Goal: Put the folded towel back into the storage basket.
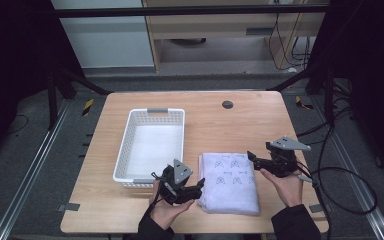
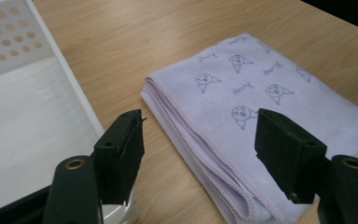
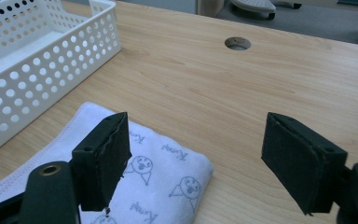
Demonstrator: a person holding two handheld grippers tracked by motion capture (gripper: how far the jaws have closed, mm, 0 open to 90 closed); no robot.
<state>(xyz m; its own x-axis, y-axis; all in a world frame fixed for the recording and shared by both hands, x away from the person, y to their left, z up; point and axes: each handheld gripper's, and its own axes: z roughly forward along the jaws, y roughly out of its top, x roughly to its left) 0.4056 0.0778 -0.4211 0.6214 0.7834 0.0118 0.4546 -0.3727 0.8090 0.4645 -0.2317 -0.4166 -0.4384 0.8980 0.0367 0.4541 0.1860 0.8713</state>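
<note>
Wooden table (image 1: 215, 125) under us, dark floor and cables around it. On it lies a folded lilac towel (image 1: 230, 182) with small printed faces, just right of a white basket (image 1: 152, 145) with perforated walls that stands empty. Our left gripper (image 1: 192, 189) hovers at the towel's near left edge, jaws spread wide and holding nothing; our right gripper (image 1: 254, 157) hangs by the far right corner, equally wide and empty.

We judge the step to be taking hold of the towel for the basket. To do it well, we should bite all the folded layers together, each jaw pair straddling an edge, and lift evenly so the fold keeps.

From the left gripper view we see the stacked layers along the towel's edge (image 2: 200, 144); the high view flattens those. From the right gripper view we see the rounded corner (image 3: 200, 170) and a round hole (image 3: 237, 43) in the table beyond.
</note>
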